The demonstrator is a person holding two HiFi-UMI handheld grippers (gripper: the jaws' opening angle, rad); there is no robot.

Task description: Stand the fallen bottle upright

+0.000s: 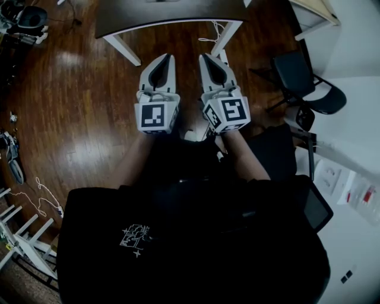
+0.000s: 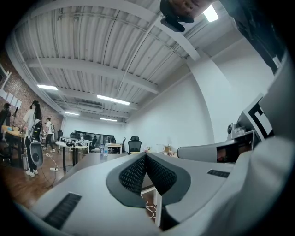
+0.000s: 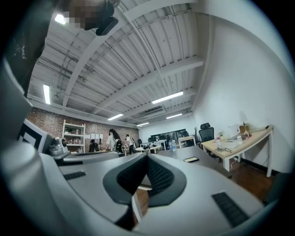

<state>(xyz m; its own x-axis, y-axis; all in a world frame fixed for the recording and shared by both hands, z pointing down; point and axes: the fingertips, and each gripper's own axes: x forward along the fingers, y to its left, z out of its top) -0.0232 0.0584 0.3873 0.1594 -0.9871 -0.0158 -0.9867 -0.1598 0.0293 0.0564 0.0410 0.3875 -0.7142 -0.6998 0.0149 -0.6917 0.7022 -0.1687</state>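
Note:
In the head view my left gripper (image 1: 165, 58) and right gripper (image 1: 205, 58) are held side by side above the wooden floor. They point level at a dark-topped table (image 1: 166, 15) with white legs. Both have their jaws pressed together with nothing between them. In the left gripper view the shut left gripper (image 2: 145, 156) faces along the table, where a small clear bottle (image 2: 102, 149) shows far off, seemingly upright. The right gripper (image 3: 147, 156) is shut too, and beyond it I see the small bottle (image 3: 173, 145). No fallen bottle shows in any view.
A flat dark phone-like object (image 3: 191, 159) lies on the table. A black office chair (image 1: 304, 83) stands to the right of the table. Cables (image 1: 35, 199) and a white rack (image 1: 27, 246) lie at the left. People stand among desks far back (image 2: 34, 138).

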